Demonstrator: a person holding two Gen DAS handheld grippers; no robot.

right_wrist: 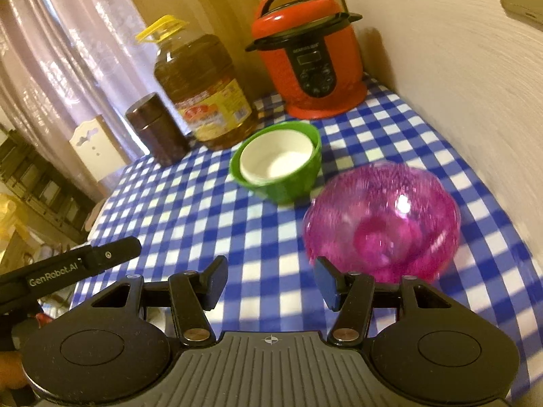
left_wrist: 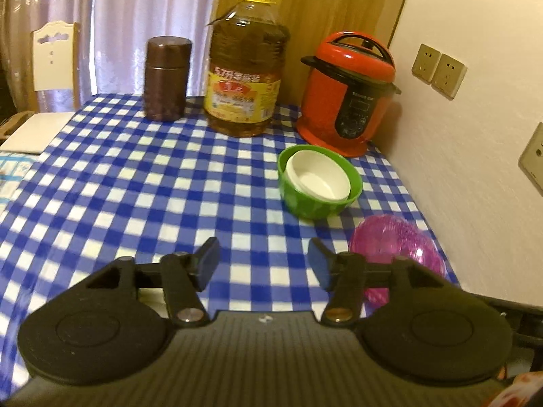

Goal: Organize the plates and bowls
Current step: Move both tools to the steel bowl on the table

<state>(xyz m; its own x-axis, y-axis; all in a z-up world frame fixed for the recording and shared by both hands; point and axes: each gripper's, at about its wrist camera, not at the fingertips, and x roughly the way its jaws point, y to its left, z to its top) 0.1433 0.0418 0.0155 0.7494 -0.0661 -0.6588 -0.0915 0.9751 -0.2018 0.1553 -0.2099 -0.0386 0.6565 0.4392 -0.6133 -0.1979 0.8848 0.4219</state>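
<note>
A white bowl (left_wrist: 319, 179) (right_wrist: 278, 161) sits nested inside a green bowl (left_wrist: 315, 203) (right_wrist: 288, 188) on the blue-checked table. Closer in, near the wall, a clear pink bowl (left_wrist: 400, 240) (right_wrist: 383, 220) rests upright on the cloth. My left gripper (left_wrist: 264, 263) hangs open above the cloth, left of the pink bowl, with nothing between its fingers. My right gripper (right_wrist: 271, 283) is open too, its right finger (right_wrist: 331, 285) just in front of the pink bowl's near rim, and holds nothing. Part of the left gripper's body (right_wrist: 68, 269) shows at the left of the right wrist view.
At the table's far edge stand a brown canister (left_wrist: 166, 78) (right_wrist: 157, 129), a large oil bottle (left_wrist: 246, 64) (right_wrist: 203, 91) and a red pressure cooker (left_wrist: 346, 91) (right_wrist: 310, 51). A wall with sockets (left_wrist: 437, 69) runs along the right. A white chair (left_wrist: 54, 64) stands far left.
</note>
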